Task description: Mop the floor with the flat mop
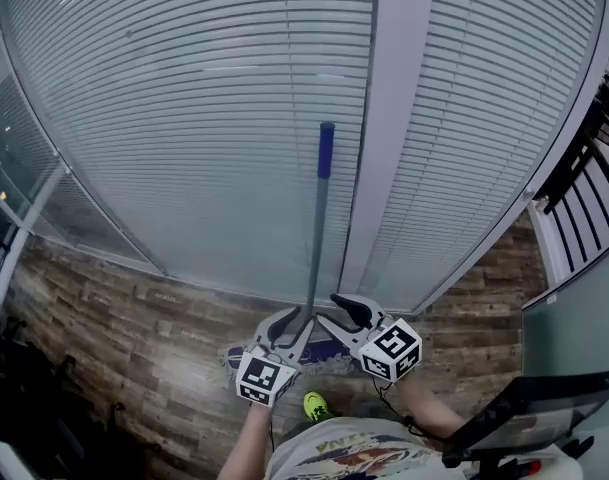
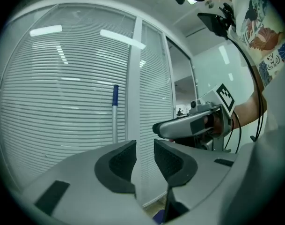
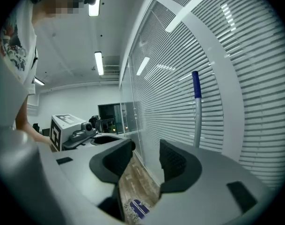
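Both tongs released, nothing between the pads: left tongs (image 1: 284,324) and right tongs (image 1: 348,309) hang low and close together, either side of the mop handle (image 1: 318,230), neither touching it as far as I can tell. The mop stands near upright against the glazed wall with slatted blinds (image 1: 184,118), just beside a white post (image 1: 396,118); its flat head (image 3: 135,209) lies on the wood-plank floor (image 1: 134,338) at the foot of the wall. Handle is a thin, smooth grey metal tube with a blue sleeve (image 1: 326,150) at the top; the head is a flat pad, pale fringe round a blue middle. Tong pads are dark, ribbed, curved. Risks as I judge them: the mop is propped and unheld, so a nudge from either tong could send the smooth tube sliding along the wall and down. A squeeze on bare metal may let the tube twist or slip. The blind slats look thin and could be struck if the handle swings.
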The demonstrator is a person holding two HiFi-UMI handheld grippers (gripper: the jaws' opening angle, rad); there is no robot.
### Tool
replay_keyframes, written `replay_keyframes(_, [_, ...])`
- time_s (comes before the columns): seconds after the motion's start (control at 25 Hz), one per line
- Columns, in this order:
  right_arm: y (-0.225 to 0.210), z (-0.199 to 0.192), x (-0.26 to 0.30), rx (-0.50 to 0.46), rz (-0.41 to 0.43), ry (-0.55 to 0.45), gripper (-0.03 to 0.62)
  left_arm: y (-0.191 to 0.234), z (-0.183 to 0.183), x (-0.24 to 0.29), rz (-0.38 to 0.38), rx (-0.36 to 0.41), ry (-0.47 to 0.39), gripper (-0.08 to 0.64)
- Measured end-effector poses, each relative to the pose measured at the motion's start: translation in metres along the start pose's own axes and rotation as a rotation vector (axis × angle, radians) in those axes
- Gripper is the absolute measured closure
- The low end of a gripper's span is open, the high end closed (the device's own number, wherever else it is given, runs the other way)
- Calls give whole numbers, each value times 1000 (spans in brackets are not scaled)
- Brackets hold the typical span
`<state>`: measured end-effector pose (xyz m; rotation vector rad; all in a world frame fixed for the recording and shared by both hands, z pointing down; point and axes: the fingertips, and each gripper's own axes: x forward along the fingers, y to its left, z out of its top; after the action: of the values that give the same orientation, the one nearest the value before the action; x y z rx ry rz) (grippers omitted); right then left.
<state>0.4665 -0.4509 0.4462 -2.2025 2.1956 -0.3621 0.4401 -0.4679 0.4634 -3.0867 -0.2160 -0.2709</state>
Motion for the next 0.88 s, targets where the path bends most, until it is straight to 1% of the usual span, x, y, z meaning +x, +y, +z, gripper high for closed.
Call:
replay_keyframes(0.08, [-7,5,10,-15,-15,4,425,14,7,7,0,15,-16,466])
replay_keyframes(0.16, [-20,8,20,-22,-31,-1,425,26,9,18,-16,28,-30,466])
replay_keyframes(0.32, [-51,27,37,-36,-71,-21,425,48,18,44,-23,47,-29,463])
replay_keyframes(0.44, [-82,41,48,-40,-97,-33,425,61,24,69,-20,55,-21,463])
replay_keyframes(0.56, [-117,43,68,-38,-103,-45,425,78,17,99,-19,60,-4,451])
replay_keyframes(0.68, [-153,43,88,-36,-117,-71,425,98,7,134,-16,82,7,442])
replay_keyframes(0.8, [-187,52,103,-25,-132,-92,425,114,6,170,-14,82,19,410])
replay_keyframes(0.88, [-204,62,111,-30,-128,-103,425,124,9,193,1,89,22,385])
